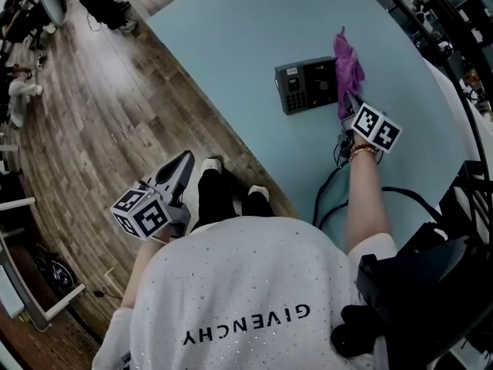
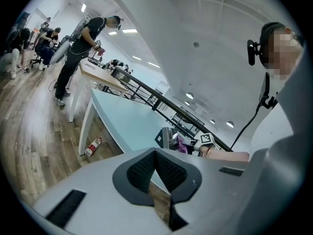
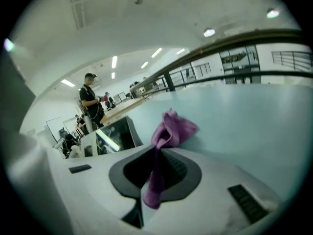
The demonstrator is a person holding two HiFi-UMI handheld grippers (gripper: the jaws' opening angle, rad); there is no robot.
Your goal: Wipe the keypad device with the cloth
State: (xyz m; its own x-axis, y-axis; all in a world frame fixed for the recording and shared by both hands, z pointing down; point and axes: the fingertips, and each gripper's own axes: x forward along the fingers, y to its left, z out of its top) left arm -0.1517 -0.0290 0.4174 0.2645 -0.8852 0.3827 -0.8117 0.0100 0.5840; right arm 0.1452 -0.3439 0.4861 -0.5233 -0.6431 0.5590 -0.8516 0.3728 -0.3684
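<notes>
The black keypad device [image 1: 306, 85] lies on the light blue table [image 1: 254, 45], its keys toward the left. A purple cloth [image 1: 347, 68] hangs bunched at the device's right edge, and my right gripper [image 1: 349, 101] is shut on its lower end. In the right gripper view the cloth [image 3: 171, 131] runs out of the closed jaws, with the device [image 3: 115, 135] just to the left. My left gripper [image 1: 182, 168] is shut on nothing, held off the table over the wooden floor. From the left gripper view the device [image 2: 167, 137] and cloth [image 2: 183, 145] are far ahead.
A black cable [image 1: 331, 191] loops on the table by my right forearm. A bottle [image 2: 92, 146] lies on the floor beside a table leg. My shoes [image 1: 212, 177] stand at the table's edge. A person [image 2: 78, 48] stands at a far bench, and others sit beyond.
</notes>
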